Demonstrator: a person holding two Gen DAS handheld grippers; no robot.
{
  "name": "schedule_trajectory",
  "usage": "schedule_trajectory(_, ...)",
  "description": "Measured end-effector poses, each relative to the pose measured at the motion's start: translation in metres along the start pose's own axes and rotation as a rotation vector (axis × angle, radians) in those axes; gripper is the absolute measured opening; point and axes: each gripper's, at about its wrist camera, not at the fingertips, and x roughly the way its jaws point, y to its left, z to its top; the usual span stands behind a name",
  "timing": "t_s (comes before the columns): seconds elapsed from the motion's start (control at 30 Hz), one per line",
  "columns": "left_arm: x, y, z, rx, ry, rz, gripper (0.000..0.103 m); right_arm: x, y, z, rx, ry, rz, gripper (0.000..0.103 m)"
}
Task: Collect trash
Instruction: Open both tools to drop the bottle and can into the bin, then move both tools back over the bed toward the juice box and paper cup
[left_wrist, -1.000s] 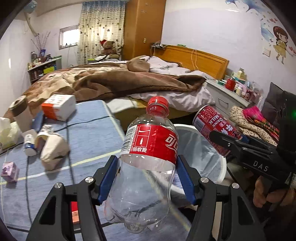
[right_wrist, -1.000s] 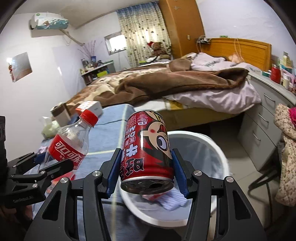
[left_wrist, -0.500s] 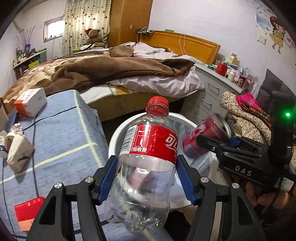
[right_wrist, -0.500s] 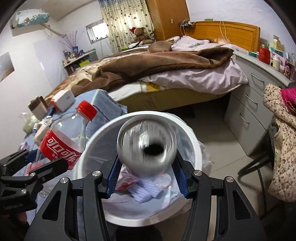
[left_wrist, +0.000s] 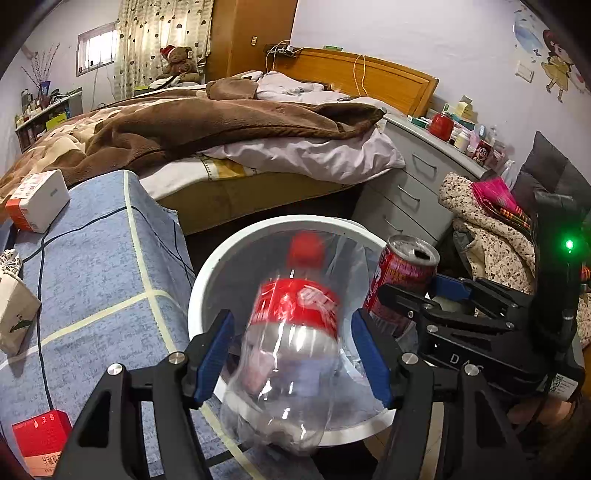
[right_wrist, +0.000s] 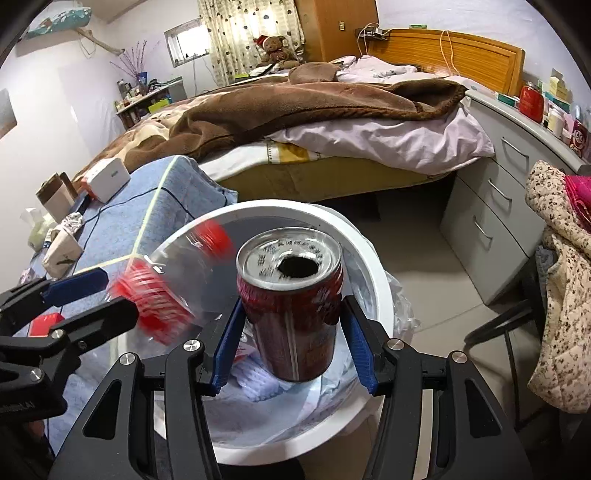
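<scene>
Left claw (left_wrist: 291, 354): its jaws have just been opening; the blue pads are now standing clear of the bottle (left_wrist: 291, 347) on both sides, so nothing is being gripped.
Bottle: it is slipping out between the pads, blurred and tipping, where a second ago it was standing sharp and clamped; it is hanging over the bin (left_wrist: 207, 280), cap pointing into the liner.
Right claw (right_wrist: 291, 332): its pads are sitting just beside the can (right_wrist: 291, 306); a thin gap seems to be showing on each side, so it looks parted and no longer squeezing.
Can: it is hovering above the bin mouth, blurred, open top facing the camera; a second ago it was held over the worktop (left_wrist: 96, 280) edge, short of the bin.
Meaning: both pieces are most likely dropping into the bin together, so this pair is nearly collected.
Bottle's look: clear, empty plastic, red label, red cap, waisted body.
Can's look: red, silver lid, pull-hole open.
Bin: white rim, clear liner, bluish scraps already lying inside.
</scene>
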Motion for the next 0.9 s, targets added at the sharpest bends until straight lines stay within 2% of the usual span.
schedule_trajectory(0.1,-0.003,0.001,0.000,-0.002,-0.011,-0.013,0.074,-0.004,-0.003,0.001,0.016,-0.016,0.012,0.067)
schedule_trajectory(0.5,-0.033,0.013,-0.002,-0.032,-0.071,0.018,0.074,-0.020,0.006,0.003,0.028,-0.076,0.019,0.067)
schedule_trajectory(0.9,-0.071,0.041,-0.016,-0.075,-0.130,0.082,0.074,-0.036,0.042,0.003,-0.010,-0.140,0.074,0.067)
